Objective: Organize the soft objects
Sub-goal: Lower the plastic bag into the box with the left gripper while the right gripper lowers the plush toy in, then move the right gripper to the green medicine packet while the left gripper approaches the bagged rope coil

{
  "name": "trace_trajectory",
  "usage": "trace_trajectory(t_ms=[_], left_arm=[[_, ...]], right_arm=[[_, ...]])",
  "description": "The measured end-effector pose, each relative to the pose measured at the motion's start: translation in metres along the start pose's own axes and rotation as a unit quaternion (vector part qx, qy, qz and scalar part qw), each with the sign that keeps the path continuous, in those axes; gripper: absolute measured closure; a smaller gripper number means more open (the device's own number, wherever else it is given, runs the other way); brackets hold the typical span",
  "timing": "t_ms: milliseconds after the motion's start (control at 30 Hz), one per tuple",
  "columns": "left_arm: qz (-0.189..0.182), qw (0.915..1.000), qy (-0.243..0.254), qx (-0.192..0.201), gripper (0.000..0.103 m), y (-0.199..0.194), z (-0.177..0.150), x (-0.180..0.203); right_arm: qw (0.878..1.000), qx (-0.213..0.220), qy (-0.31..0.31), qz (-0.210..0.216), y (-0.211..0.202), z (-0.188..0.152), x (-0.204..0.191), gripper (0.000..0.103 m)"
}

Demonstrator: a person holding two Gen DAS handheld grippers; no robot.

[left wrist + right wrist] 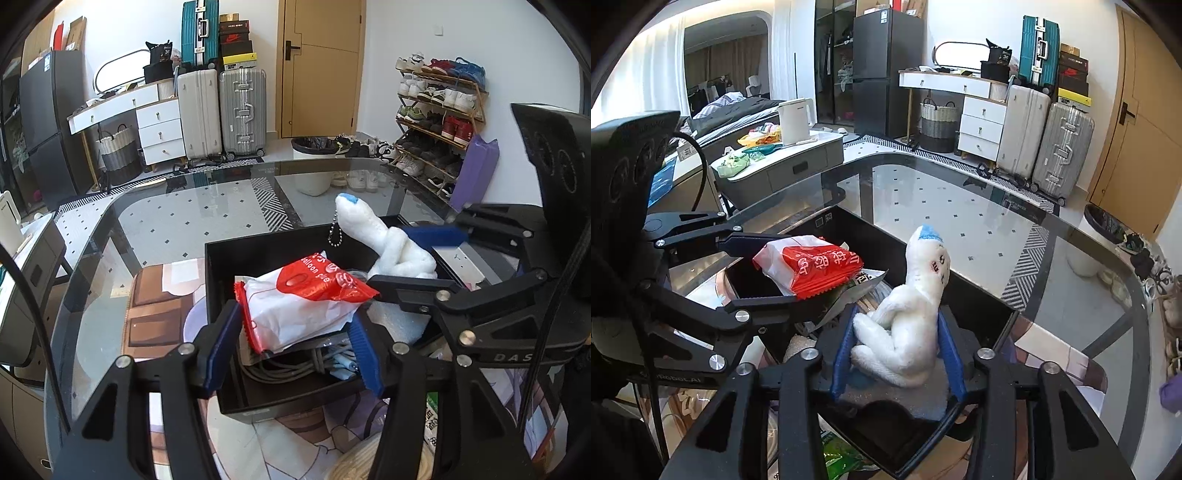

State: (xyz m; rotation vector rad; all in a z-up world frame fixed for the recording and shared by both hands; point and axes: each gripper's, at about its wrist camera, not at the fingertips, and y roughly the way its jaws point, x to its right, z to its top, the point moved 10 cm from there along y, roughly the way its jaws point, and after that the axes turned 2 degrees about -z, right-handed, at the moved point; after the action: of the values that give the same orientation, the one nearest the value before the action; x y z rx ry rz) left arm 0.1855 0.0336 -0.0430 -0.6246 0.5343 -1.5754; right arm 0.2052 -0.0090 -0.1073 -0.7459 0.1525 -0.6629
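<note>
- Plush toy (pixel 908 317), one, white with a blue tip on its head and a small stitched face, sits upright at the near-right end of the black box (pixel 221 280); a bead chain (pixel 335 230) hangs from it.
- Red and white packet (pixel 306 306), one, lies tilted over the left part of that same box, on top of grey cables (pixel 295 363). Its red panel shows white lettering; "balloon" is the only word that can be read, and the Chinese characters are too small to make out.
- Left gripper (pixel 291 350): its two blue fingers stand on either side of the packet, the left one just clear of the wrapper. Jaws parted, nothing clamped.
- Right gripper (pixel 897 354): its two blue fingers flank the toy's lower body, close to the fur but not squeezing it. Jaws parted.
- Raised letters "DAS" show on the right gripper's black frame in the left wrist view.
- Black box rests on a glass desk (pixel 960 206).
- Beyond the desk, behind the box, stand three suitcases: one teal, one white, one silver.
</note>
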Motion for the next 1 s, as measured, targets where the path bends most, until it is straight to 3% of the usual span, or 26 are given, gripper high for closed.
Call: trace_trajectory(t_ms=[167,200,267,333,500,700,1000], left_arm=[[0.001,1.0000,0.003,0.007,0.031,-0.010,0.000,0.002],[0.005,0.9999,0.007,0.012,0.029,-0.013,0.001,0.003],[0.004,0.9997,0.013,0.022,0.012,-0.021,0.002,0.007],[0.006,0.9991,0.017,0.037,0.005,-0.032,0.002,0.010],[0.018,0.9984,0.026,0.046,0.000,-0.046,-0.001,0.013],[0.017,0.9985,0.014,0.051,0.000,-0.058,-0.011,0.012],[0.022,0.9984,-0.016,0.049,0.000,-0.065,-0.028,0.000]], right_arm=[[0.998,0.043,0.029,-0.027,-0.028,-0.001,0.013,0.010],[0.997,0.054,0.038,-0.029,-0.037,-0.003,0.015,0.008],[0.996,0.062,0.054,-0.032,-0.047,-0.008,0.018,0.004],[0.995,0.061,0.069,-0.034,-0.055,-0.016,0.019,0.001],[0.992,0.062,0.105,-0.040,-0.073,-0.039,0.018,0.001],[0.988,0.059,0.134,-0.041,-0.084,-0.054,0.014,0.001],[0.989,0.042,0.129,-0.054,-0.086,-0.068,0.001,0.001]])
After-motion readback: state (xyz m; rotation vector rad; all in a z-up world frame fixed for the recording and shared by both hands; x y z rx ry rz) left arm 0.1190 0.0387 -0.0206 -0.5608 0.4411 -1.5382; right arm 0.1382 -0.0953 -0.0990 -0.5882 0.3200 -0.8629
